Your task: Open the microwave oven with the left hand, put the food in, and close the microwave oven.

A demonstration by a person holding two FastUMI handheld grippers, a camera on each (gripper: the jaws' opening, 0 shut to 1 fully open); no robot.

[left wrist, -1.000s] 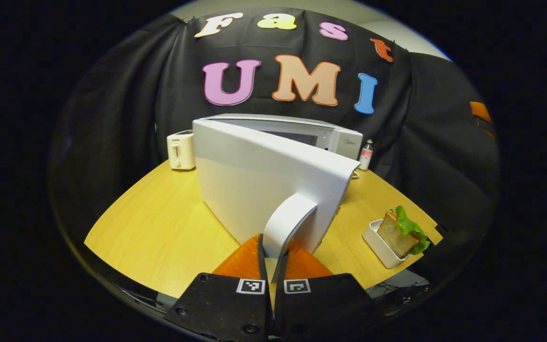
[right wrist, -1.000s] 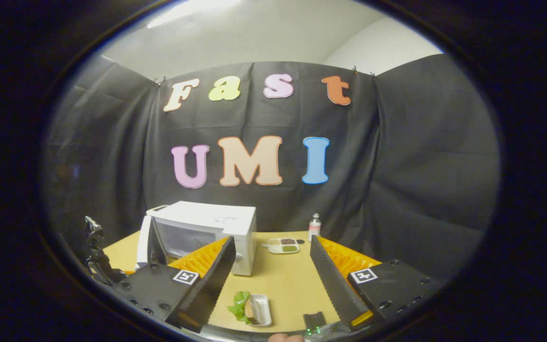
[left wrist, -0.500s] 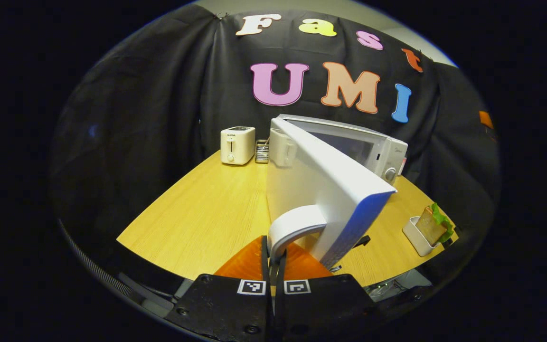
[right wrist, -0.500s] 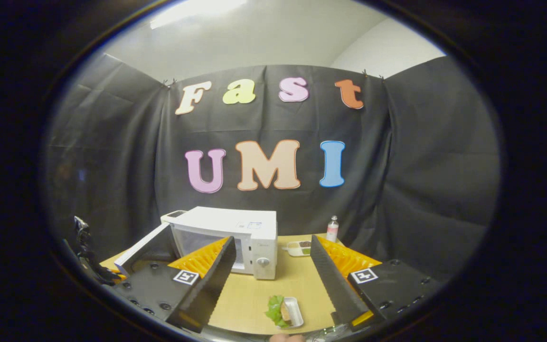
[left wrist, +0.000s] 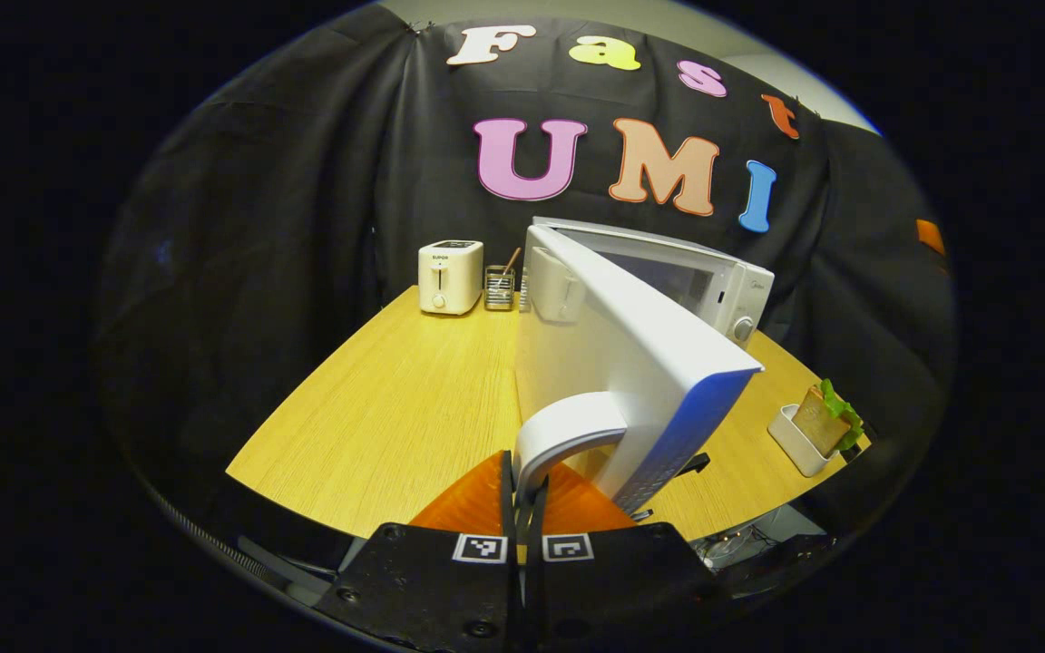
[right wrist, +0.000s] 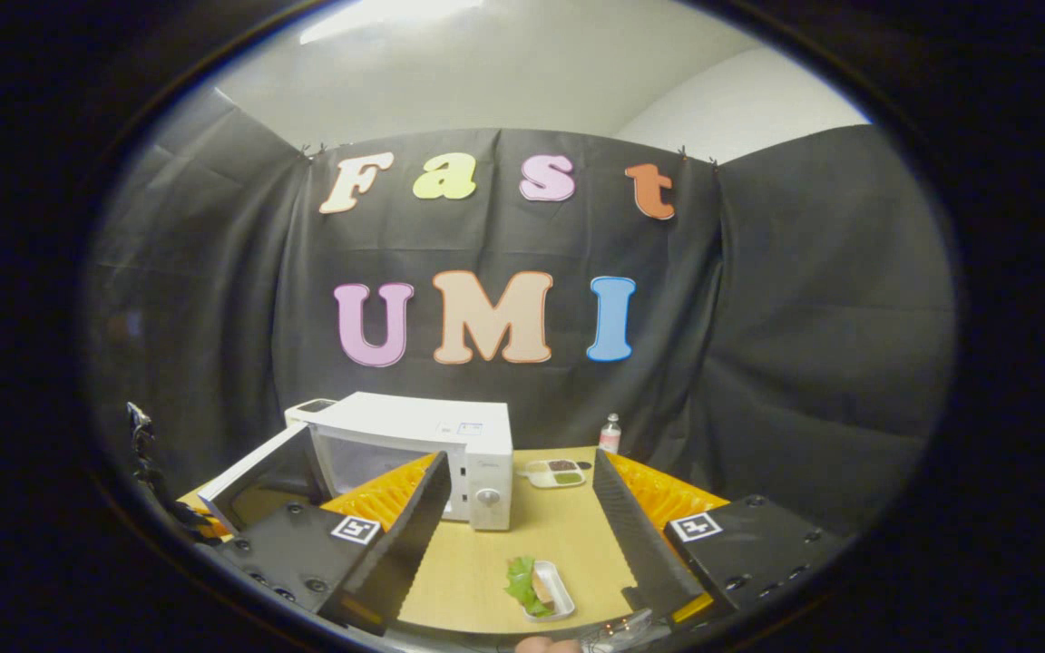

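Now my left gripper (left wrist: pixel 523 485) clamps the door handle (left wrist: pixel 568 431), microwave (right wrist: pixel 414 444) door ajar; right gripper (right wrist: pixel 515 535) spread above sandwich tray (right wrist: pixel 541 589).

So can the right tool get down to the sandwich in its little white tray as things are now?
Probably yes. The right tool hangs open above the table, and the sandwich in its tray lies between its fingers with nothing over it. The microwave door, held by the left tool, swings off to the side.
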